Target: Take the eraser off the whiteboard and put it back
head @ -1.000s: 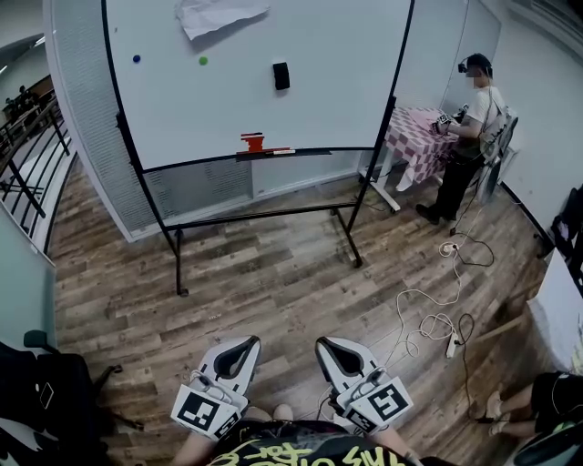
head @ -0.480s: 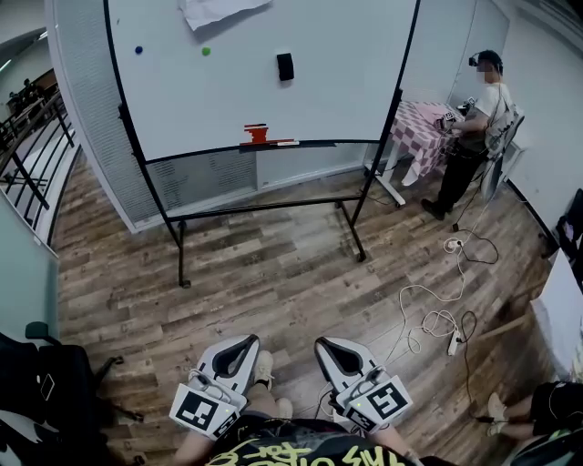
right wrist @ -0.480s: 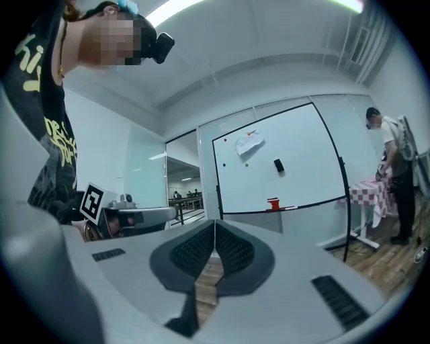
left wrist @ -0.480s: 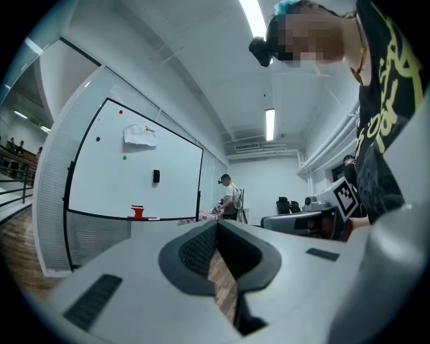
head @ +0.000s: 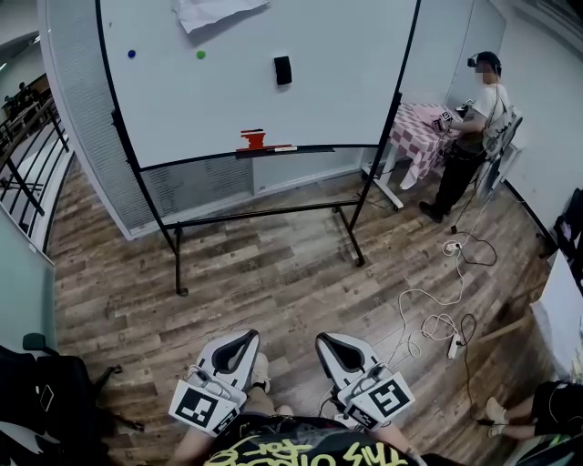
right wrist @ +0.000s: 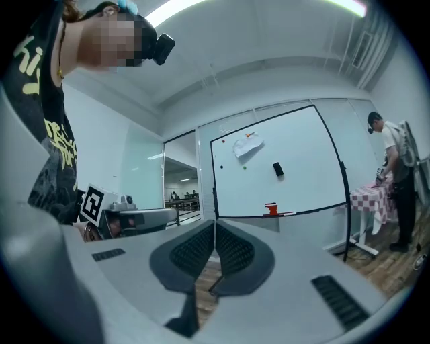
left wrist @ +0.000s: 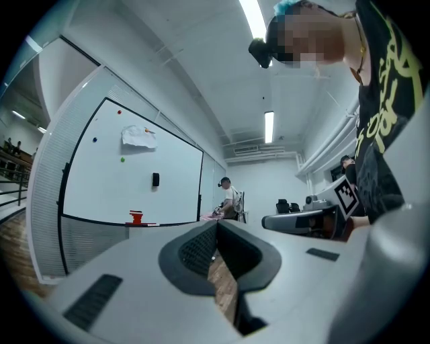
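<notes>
- The brown wood-plank floor point(head: 273, 264) runs under the large white rectangular whiteboard on a black wheeled stand point(head: 255, 100) and out in front of it.
- The whiteboard stands upright, facing the camera; every place below is given from it.
- A person in a white top and dark trousers point(head: 469, 136) stands off the whiteboard's right edge, at a table with a pink-and-white checked cloth point(head: 414, 127).
- The left gripper point(head: 244, 340), grey-white with black pads, is held well in front of the whiteboard and points level toward it. Its jaws are closed tip to tip with nothing between them.
- The right gripper point(head: 330, 342) is just beside it, equally far from the whiteboard. Its jaws are pressed together and hold nothing.
- A crumpled white paper sheet point(head: 219, 13) hangs at the top of the whiteboard, left of centre.
- A small red object point(head: 252, 139) sits on the whiteboard's bottom ledge.
- The small black rectangular eraser point(head: 283, 70) sticks to the whiteboard's face, in the upper middle, right of the paper and above the red object.
- A green round magnet point(head: 200, 55) and a blue round magnet point(head: 131, 54) sit on the upper left of the whiteboard.
</notes>
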Motion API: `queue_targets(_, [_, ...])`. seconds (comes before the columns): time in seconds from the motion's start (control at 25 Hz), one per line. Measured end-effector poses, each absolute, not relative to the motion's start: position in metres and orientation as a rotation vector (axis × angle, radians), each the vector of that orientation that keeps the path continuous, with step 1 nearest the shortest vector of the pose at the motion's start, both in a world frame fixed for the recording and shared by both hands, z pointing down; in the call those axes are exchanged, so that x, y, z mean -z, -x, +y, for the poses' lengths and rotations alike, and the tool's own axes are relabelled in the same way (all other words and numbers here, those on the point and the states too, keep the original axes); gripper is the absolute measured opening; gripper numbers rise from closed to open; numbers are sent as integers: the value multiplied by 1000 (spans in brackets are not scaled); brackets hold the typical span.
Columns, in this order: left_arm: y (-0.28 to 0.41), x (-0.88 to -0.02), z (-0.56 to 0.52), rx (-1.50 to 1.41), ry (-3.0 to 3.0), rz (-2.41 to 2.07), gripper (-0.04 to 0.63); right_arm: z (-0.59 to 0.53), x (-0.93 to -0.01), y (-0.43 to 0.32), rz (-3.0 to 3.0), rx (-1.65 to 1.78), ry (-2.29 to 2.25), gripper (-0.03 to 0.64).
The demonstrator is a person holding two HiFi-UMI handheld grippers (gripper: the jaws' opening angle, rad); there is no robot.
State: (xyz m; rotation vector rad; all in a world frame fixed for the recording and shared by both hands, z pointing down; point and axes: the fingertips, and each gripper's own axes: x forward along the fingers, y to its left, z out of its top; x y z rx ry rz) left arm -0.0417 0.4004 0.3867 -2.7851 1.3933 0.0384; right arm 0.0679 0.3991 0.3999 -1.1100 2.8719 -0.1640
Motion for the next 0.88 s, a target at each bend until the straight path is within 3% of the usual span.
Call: queue_targets(0.88, [64, -380, 285, -48, 2802, 1360, 8, 285, -390, -44, 2852, 171, 1136, 11])
